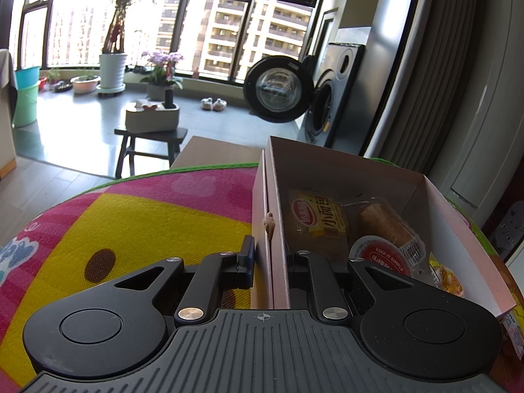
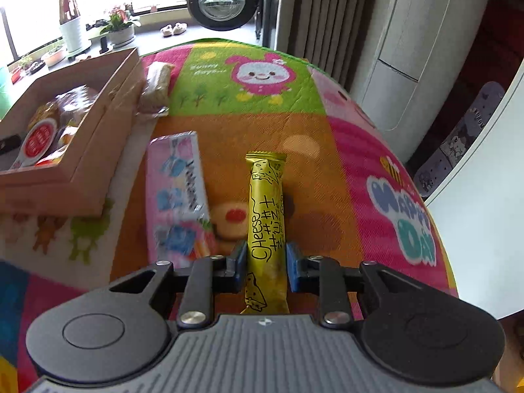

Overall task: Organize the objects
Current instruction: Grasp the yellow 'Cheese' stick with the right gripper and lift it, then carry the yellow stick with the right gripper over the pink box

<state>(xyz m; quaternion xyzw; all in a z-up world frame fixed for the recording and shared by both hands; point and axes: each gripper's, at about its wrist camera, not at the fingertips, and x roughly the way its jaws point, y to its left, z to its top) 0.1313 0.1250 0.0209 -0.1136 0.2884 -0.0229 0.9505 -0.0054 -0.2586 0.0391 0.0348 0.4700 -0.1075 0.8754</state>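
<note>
An open cardboard box stands on the colourful cartoon mat. It holds a yellow bread packet, a wrapped brown bun and a red-lidded cup. My left gripper is shut on the box's left wall, one finger outside and one inside. In the right wrist view, a yellow cheese stick points away from me, and my right gripper is shut on its near end. The box sits to the left of it.
A pink and blue snack packet lies between the box and the cheese stick. A beige wafer packet lies by the box's far corner. Beyond the mat are a dark stool, a washing machine with its door open and curtains.
</note>
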